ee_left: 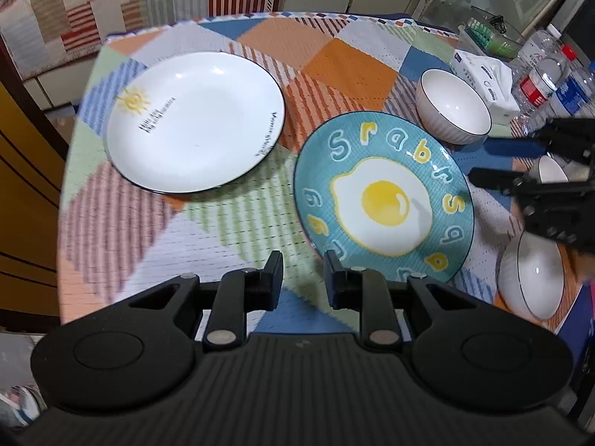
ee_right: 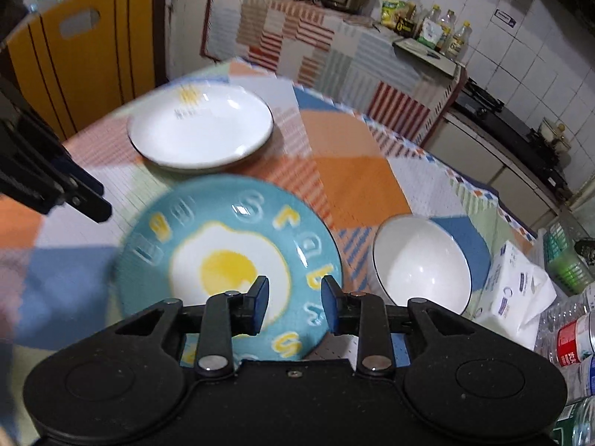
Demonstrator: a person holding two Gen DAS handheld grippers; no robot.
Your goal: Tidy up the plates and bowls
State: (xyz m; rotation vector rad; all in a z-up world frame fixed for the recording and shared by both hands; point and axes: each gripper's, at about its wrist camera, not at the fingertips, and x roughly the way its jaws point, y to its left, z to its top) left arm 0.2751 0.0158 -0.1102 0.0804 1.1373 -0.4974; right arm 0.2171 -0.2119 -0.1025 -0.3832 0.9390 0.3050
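Note:
A white plate with a sun print lies at the far left of the checked tablecloth. Beside it lies a blue plate with a fried-egg picture. A white ribbed bowl stands behind it on the right. A second white bowl stands near the front right, and a small bowl is partly hidden by my right gripper. That gripper hovers over the blue plate's near rim, open and holding nothing. My left gripper is open a little and empty, at the blue plate's left rim.
A tissue pack, water bottles and a green basket crowd the table's right side. A yellow chair back stands beyond the table's left edge. Kitchen counters lie behind.

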